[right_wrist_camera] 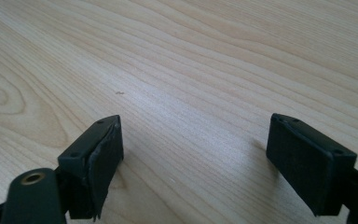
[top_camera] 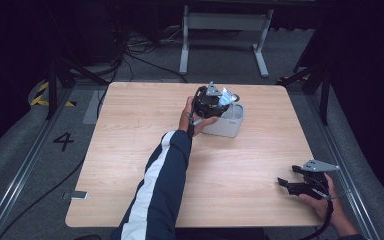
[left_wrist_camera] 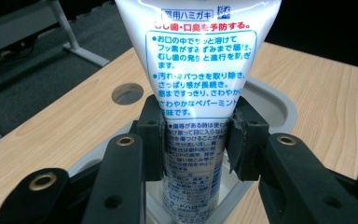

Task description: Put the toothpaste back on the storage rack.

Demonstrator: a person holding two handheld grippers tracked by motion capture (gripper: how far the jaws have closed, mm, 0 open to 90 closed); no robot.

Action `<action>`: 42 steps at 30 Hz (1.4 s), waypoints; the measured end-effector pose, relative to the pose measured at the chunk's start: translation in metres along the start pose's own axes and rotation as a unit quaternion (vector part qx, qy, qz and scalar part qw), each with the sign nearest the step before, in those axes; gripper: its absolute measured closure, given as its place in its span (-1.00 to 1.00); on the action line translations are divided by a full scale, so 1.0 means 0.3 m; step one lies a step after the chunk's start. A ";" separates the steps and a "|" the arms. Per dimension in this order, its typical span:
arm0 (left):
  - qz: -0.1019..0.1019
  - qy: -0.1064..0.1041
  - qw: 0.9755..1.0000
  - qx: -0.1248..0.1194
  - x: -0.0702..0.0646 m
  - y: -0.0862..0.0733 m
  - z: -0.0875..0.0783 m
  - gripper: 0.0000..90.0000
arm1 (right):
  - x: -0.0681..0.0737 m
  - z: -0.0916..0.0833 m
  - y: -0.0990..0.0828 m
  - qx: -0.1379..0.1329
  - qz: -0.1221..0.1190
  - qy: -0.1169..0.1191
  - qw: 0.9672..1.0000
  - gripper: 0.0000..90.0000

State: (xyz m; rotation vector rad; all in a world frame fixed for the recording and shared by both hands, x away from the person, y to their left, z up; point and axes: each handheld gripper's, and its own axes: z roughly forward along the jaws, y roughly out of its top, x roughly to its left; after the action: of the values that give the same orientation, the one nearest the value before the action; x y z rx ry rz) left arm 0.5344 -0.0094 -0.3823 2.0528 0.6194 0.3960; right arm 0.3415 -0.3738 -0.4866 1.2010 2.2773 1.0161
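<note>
High view shows a light grey rectangular plastic bin (top_camera: pixel 228 124) standing on the pale wooden table (top_camera: pixel 130 150), in the upper centre of the frame. Left gripper (top_camera: pixel 215 102) is over the bin's near-left rim, its jaws clamped on a white plastic toothpaste tube (top_camera: pixel 227 96). In the left gripper view the white plastic toothpaste tube (left_wrist_camera: pixel 196 70) stands upright between the pads (left_wrist_camera: pixel 151 140), its lower end down inside the light grey bin (left_wrist_camera: pixel 279 105); whether it touches the bin floor cannot be told. No other contents can be made out.

Tube is white and glossy, widening toward the top of the frame, printed with blue Japanese text inside a blue outline and a red line above it.

Right gripper (top_camera: pixel 291 186) lies at the lower right of the high view, low over the table, held in the person's right hand (top_camera: pixel 325 202). In the right gripper view its jaws stand wide apart over bare wood grain (right_wrist_camera: pixel 191 70).

Dark grey carpet (top_camera: pixel 25 150) surrounds the table; a floor marking "4" (top_camera: pixel 63 141) sits at left, and a white table frame (top_camera: pixel 225 30) stands at the top.
</note>
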 end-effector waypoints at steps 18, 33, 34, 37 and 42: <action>0.022 -0.008 0.999 0.022 -0.015 -0.017 -0.018 0.34 | 0.000 0.000 0.000 0.000 0.000 0.000 1.000 -0.58; 0.026 0.003 0.999 0.029 -0.019 -0.027 -0.039 0.23 | 0.001 0.000 0.000 0.000 0.000 0.000 1.000 -0.58; 0.026 0.003 0.999 0.029 -0.019 -0.027 -0.039 0.22 | 0.001 0.000 0.000 0.000 0.000 0.000 1.000 -0.58; 0.028 0.006 0.999 0.027 -0.015 -0.027 -0.058 0.19 | 0.000 0.000 0.000 0.000 0.000 0.000 1.000 -0.58; 0.029 0.011 0.999 0.020 -0.012 -0.019 -0.093 0.15 | 0.000 0.000 0.000 0.000 0.000 0.000 1.000 -0.58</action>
State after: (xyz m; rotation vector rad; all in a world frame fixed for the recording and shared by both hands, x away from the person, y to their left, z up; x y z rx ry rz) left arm 0.5159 0.0102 -0.3728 2.1104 0.5869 0.4425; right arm 0.3415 -0.3736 -0.4866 1.2008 2.2773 1.0155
